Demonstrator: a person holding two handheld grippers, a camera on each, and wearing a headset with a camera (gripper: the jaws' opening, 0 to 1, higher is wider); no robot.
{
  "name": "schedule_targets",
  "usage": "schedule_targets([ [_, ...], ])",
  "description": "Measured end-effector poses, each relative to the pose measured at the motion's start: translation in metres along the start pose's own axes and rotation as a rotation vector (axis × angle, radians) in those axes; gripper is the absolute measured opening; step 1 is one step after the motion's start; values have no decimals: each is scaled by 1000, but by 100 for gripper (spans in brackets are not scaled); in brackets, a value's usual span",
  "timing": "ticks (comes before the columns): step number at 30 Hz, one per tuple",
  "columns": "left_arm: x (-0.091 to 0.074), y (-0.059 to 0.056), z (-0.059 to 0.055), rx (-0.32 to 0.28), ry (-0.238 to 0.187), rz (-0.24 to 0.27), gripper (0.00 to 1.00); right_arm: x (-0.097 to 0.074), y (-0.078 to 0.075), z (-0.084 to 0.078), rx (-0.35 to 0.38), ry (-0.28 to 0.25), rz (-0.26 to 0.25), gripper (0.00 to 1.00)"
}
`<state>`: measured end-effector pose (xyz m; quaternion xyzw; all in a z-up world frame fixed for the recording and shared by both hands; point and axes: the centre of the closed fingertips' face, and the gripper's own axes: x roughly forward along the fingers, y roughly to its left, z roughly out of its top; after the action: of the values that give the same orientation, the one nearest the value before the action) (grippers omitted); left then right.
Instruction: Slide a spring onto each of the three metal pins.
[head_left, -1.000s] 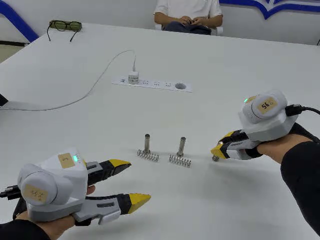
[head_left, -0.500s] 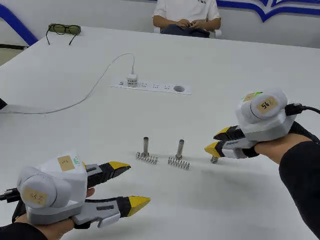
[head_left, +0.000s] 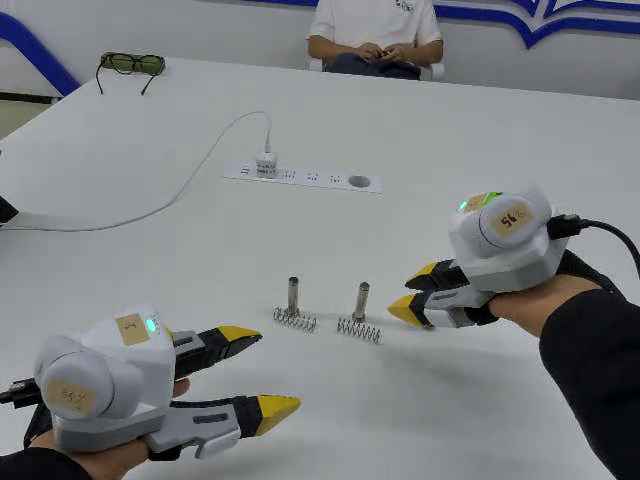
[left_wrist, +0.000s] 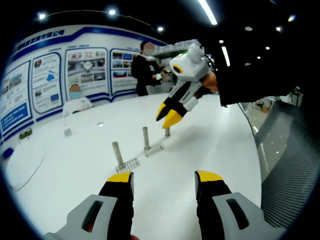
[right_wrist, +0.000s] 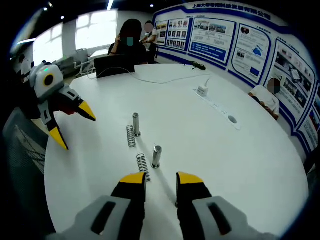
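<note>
On table (head_left: 480, 150), centre | springs (head_left: 295, 319) lie at 6 o'clock of two upright pins (head_left: 293, 293) | right gripper (head_left: 410, 293) at 3 o'clock, narrowly parted, empty | left gripper (head_left: 268, 368) at 7 o'clock, wide, empty | springs likely light, squashy: pinch mid-coil

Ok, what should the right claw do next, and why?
Probably move the right claw over to the nearer spring, lying beside the nearer pin, and close on it. The claw is open and holds nothing, and both that spring and the farther spring lie flat on the table rather than on a pin.
</note>
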<state>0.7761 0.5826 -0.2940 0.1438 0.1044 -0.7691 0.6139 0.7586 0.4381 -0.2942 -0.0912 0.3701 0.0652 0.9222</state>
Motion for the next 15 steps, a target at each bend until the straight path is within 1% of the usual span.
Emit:
schedule_targets([
  [8, 1, 1, -1, -2, 1, 1, 50, 12, 13, -3, -18, 16, 38, 24],
  [15, 1, 1, -2, -5, 3, 0, 50, 24, 22, -11, -34, 43, 65, 23],
])
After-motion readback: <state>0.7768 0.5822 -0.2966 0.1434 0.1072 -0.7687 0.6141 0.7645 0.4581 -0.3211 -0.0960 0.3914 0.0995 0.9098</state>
